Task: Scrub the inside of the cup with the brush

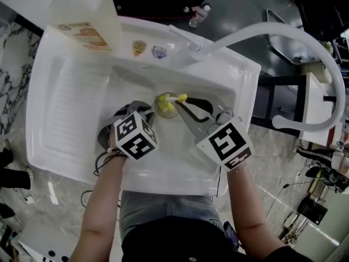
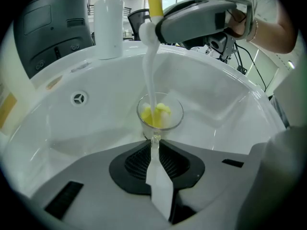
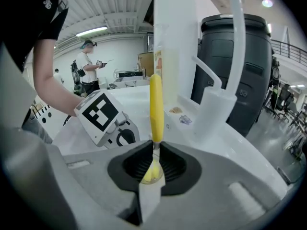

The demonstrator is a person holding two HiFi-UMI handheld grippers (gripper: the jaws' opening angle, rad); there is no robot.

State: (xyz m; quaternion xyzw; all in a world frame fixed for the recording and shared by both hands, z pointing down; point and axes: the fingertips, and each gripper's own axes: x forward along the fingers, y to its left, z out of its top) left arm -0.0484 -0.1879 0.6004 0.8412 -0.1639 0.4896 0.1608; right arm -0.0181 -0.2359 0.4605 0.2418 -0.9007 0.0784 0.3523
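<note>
A clear stemmed glass cup [image 1: 165, 106] stands low in the white sink [image 1: 71, 108]. My left gripper [image 1: 154, 112] is shut on its stem, which shows between the jaws in the left gripper view [image 2: 155, 140], the bowl [image 2: 160, 113] just beyond them. The brush has a yellow handle [image 3: 156, 107] and a white shaft [image 2: 149, 66]; its yellow sponge head [image 2: 156, 113] sits inside the cup. My right gripper [image 1: 184, 106] is shut on the brush handle, coming in from the right above the cup. In the right gripper view the cup [image 3: 152, 174] shows under the jaws.
A white curved faucet [image 1: 262, 37] arches over the sink's back right. An overflow hole [image 2: 79, 98] is in the basin wall. A white upright cylinder [image 2: 109, 28] and a dark bin [image 2: 53, 28] stand behind the sink. A plastic bottle [image 1: 199, 15] lies beyond.
</note>
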